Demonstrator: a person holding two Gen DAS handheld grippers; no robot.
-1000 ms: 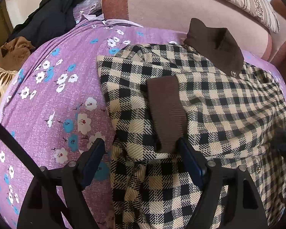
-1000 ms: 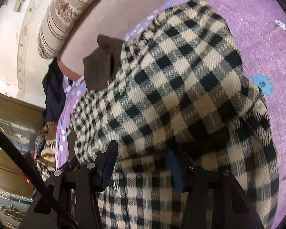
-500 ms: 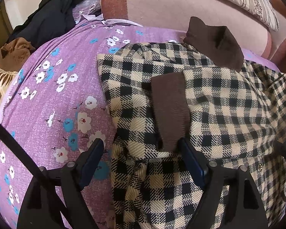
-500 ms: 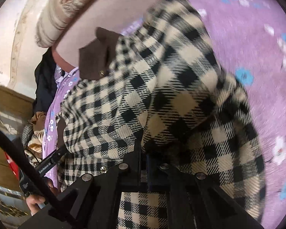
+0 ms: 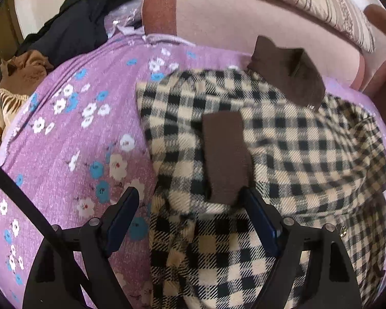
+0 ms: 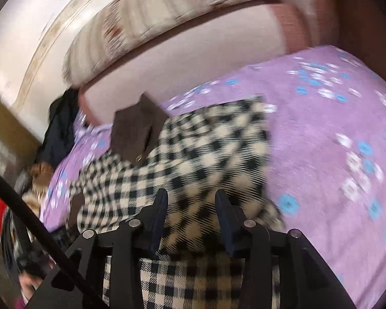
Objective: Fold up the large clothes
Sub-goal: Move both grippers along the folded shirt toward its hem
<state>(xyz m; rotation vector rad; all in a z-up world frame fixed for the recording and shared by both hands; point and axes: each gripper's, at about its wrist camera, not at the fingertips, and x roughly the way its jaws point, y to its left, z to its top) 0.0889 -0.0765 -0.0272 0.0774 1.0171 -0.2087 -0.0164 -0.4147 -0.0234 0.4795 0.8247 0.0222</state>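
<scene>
A black-and-cream checked jacket [image 5: 283, 154] with a brown collar [image 5: 285, 74] lies on the purple flowered bedspread [image 5: 72, 134]. Its left sleeve is folded over the body, with the brown cuff [image 5: 224, 154] pointing toward me. My left gripper [image 5: 193, 206] is open, its jaws either side of the cuff end and the jacket's left edge. In the right wrist view the jacket [image 6: 193, 154] is blurred. My right gripper [image 6: 191, 203] is open just above the folded right side of the jacket, holding nothing.
A pink headboard [image 5: 257, 25] with a striped pillow [image 5: 321, 2] stands behind the jacket. Dark clothes [image 5: 77, 23] and a brown garment [image 5: 23, 72] are piled at the bed's far left. Bare bedspread [image 6: 334, 141] lies right of the jacket.
My right gripper closed on the jacket's right side, carried it over the body, then opened and let go. The left gripper stayed open by the cuff.
</scene>
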